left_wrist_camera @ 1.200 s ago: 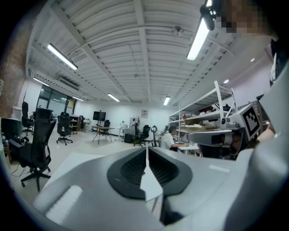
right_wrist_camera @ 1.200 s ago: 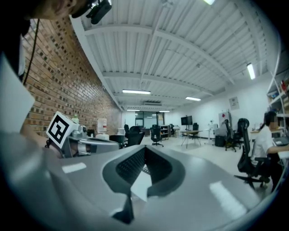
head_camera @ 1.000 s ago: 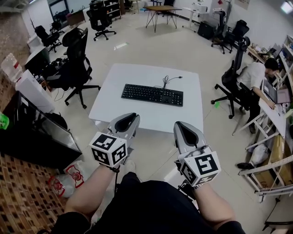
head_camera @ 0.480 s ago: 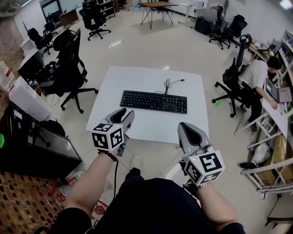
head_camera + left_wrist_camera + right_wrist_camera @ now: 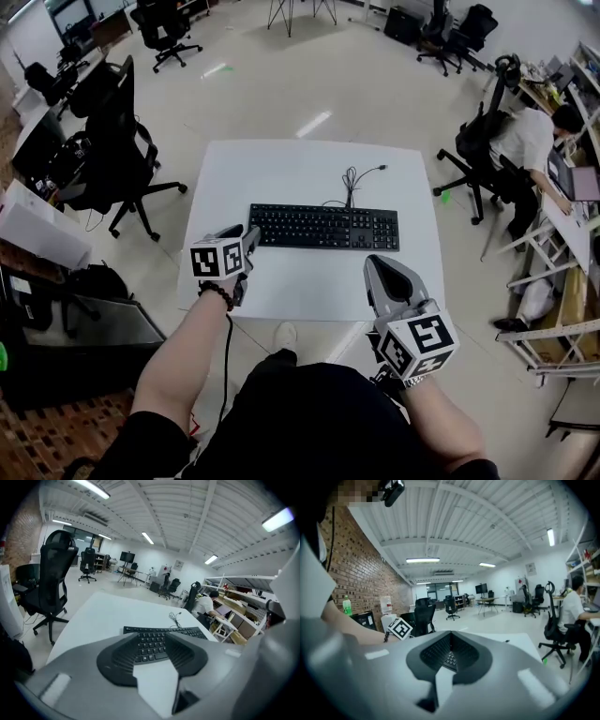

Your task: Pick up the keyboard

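A black keyboard (image 5: 323,227) lies across the middle of the white table (image 5: 300,169), with its cable coiled behind it. My left gripper (image 5: 250,234) is at the keyboard's left end. Its jaws are opening, and nothing is between the pads. In the left gripper view the keyboard (image 5: 152,645) shows just ahead, through the gap of the left gripper (image 5: 149,637). My right gripper (image 5: 378,264) hovers over the table's front edge, short of the keyboard, with its jaws shut and empty. In the right gripper view the right gripper (image 5: 450,634) has its tips together, and a bit of the keyboard (image 5: 449,659) shows beyond them.
A black office chair (image 5: 112,141) stands close to the table's left side. A person (image 5: 525,141) sits at a desk on the right beside another chair (image 5: 478,155). More chairs and desks stand across the room. A dark cabinet (image 5: 56,319) is at the near left.
Both grippers have moved forward towards the table. The left one went further and lower, from in front of the table to the keyboard's left end. The right one now overlaps the front edge.
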Demonstrator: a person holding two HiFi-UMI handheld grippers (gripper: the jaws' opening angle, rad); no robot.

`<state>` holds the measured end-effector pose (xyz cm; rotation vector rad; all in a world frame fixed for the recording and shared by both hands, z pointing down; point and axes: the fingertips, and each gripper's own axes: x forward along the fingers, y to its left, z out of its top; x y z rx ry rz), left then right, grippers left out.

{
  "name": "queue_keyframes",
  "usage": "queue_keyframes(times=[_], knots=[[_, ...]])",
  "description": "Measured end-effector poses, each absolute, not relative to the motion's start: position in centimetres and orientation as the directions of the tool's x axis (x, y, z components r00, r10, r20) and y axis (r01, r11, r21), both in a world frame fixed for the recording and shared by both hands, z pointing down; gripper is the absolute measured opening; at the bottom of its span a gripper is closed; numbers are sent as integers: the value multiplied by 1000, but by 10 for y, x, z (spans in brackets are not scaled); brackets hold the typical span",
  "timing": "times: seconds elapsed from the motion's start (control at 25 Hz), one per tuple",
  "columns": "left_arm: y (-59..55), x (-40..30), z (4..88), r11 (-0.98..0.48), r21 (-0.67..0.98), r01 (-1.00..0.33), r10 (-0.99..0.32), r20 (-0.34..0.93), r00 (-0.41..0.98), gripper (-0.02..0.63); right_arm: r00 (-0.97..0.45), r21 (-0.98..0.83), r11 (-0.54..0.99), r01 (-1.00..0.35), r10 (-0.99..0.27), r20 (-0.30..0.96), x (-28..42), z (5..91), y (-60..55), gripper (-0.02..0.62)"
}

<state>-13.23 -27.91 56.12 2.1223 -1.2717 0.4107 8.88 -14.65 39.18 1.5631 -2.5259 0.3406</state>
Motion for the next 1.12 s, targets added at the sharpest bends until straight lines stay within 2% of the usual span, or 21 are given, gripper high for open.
queue_keyframes(times=[0.32,0.52,0.76,1.12], knots=[[-331,-146,653,-258,477,-840,-504,676,538,155,-386,-139,360,-923,-867,316,84,416,-198,3],[-339,-151,681,-197,542,-817,-441,695,568,155,-349,-159,313,-936,-871,345,89,428,-217,3],[-339,-145,685,-166,615,-771,-398,674,622,127,-324,-196,267,-943,-866,380,94,445,-223,3],[-335,-146,644,-191,648,-738,-424,623,657,91,-341,-332,203,-921,-831,439,95,484,-229,3]])
